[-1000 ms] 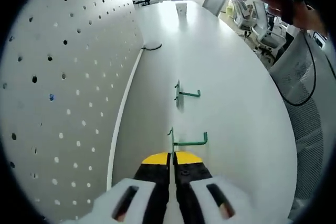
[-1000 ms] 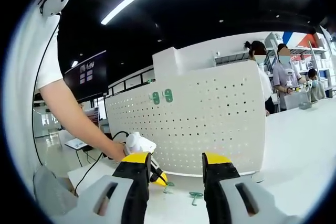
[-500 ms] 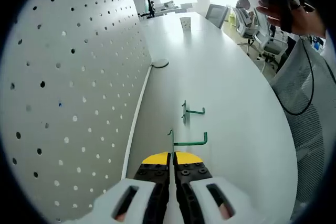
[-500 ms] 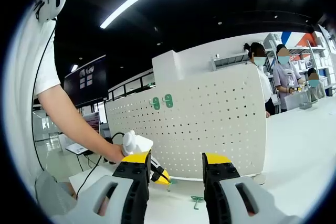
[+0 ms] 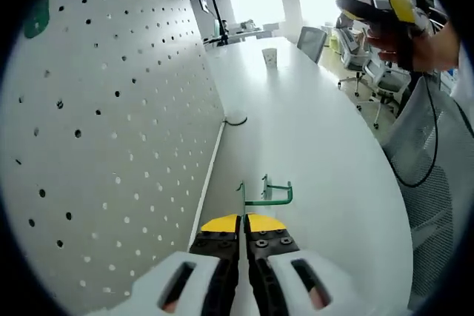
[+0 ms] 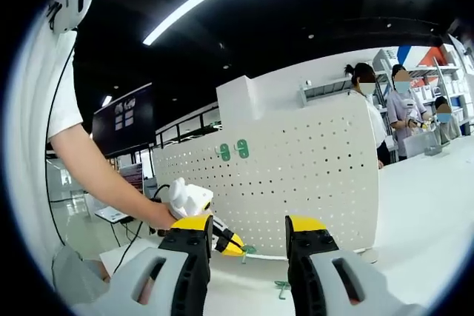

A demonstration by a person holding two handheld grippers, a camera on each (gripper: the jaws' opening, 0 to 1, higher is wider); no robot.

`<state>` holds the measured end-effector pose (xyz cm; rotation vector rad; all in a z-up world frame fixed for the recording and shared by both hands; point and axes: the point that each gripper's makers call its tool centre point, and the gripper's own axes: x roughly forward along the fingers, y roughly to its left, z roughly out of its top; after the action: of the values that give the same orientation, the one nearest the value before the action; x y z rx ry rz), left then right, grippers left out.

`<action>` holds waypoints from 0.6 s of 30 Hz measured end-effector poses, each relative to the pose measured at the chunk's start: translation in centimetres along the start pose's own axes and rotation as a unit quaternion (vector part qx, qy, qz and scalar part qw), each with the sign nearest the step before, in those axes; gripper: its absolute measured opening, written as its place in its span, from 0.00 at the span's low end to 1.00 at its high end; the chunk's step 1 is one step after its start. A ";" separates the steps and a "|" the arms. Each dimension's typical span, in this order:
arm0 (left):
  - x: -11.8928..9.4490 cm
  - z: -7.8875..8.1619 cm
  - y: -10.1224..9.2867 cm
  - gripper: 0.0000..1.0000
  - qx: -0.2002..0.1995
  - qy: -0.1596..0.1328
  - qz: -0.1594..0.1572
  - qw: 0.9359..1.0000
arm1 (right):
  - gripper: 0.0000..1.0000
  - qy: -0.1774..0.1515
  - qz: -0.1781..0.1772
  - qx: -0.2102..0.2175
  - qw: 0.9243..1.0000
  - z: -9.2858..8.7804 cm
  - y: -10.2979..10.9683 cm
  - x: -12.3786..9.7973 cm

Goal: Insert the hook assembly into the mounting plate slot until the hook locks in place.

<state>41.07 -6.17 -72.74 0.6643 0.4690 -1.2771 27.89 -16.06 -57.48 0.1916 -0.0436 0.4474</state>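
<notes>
Along the left of the left gripper view, the white pegboard [image 5: 111, 146] stands upright on the table [image 5: 326, 153], its bottom edge running away toward a black cable loop [image 5: 235, 120] near the far end. The left gripper [image 5: 242, 221] has its jaws pressed together on the shaft of a green hook [image 5: 265, 199], which sticks out just past the yellow tips. A second hook [image 5: 266, 185] lies on the table just beyond it, near the board's foot. Right of both hooks the tabletop is bare out to its curved right edge; a paper cup [image 5: 270, 56] stands far off.

From the right gripper view, the right gripper [image 6: 246, 234] hangs with its jaws well apart and nothing between them, facing the board [image 6: 296, 183]. Two green plates [image 6: 233, 151] sit high on the board's face. Low between the jaws, the left gripper [image 6: 222, 238] holds its hook [image 6: 248, 250] near the board's foot, and the other hook [image 6: 281, 286] lies on the table nearer the camera.
</notes>
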 end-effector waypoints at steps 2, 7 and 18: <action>-0.3 0.4 0.0 0.02 0.005 -0.003 0.002 1.000 | 0.37 -0.002 0.000 0.004 1.000 0.1 0.1 0.0; -1.1 1.3 0.1 0.02 0.005 -0.016 0.012 1.000 | 0.38 -0.012 0.000 0.014 1.000 1.0 0.2 0.0; -3.1 4.7 -0.4 0.02 0.007 -0.060 0.022 0.998 | 0.39 -0.010 0.004 0.011 1.000 1.2 0.8 0.2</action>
<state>39.81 -7.23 -67.36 0.6035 0.3453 -1.2726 27.73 -15.52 -56.11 0.2174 -0.0599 0.4533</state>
